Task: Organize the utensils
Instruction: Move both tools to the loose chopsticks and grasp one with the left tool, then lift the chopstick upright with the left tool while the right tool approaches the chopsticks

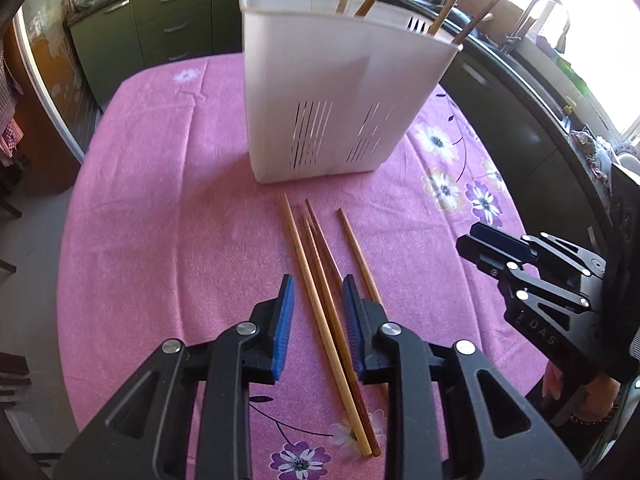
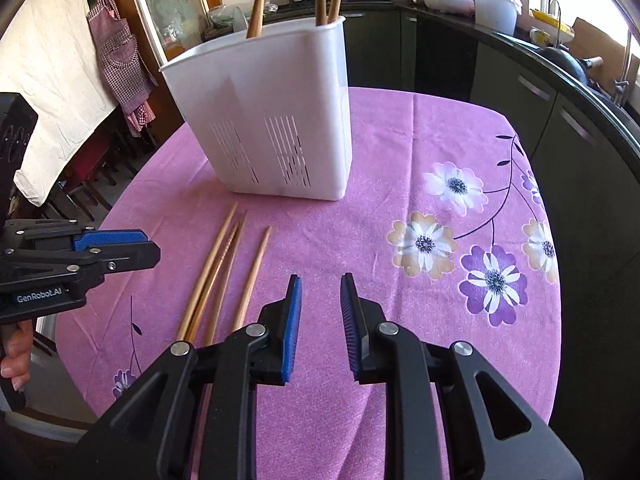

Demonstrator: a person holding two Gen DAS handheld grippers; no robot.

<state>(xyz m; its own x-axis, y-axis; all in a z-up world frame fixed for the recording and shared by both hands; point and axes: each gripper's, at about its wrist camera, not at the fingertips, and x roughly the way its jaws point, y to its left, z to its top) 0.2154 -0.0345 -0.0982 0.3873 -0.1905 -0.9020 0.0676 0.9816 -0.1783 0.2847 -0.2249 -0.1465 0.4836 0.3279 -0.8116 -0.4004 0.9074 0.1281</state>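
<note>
4 chopsticks (image 1: 320, 276) before white holder (image 1: 320, 92); left gripper (image 1: 318, 300) agape

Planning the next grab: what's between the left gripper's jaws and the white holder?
In the left wrist view, four loose chopsticks lie on the pink cloth, running from the open left gripper toward the white holder.

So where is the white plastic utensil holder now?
The white plastic utensil holder stands upright on the pink flowered tablecloth, just beyond the loose wooden chopsticks, ahead of both grippers.

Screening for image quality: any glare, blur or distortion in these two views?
Left wrist: window glare blows out the upper right; fisheye bends the table; chopsticks sharp. Right wrist: milder glare at right edge, same curvature, white holder evenly lit.
</note>
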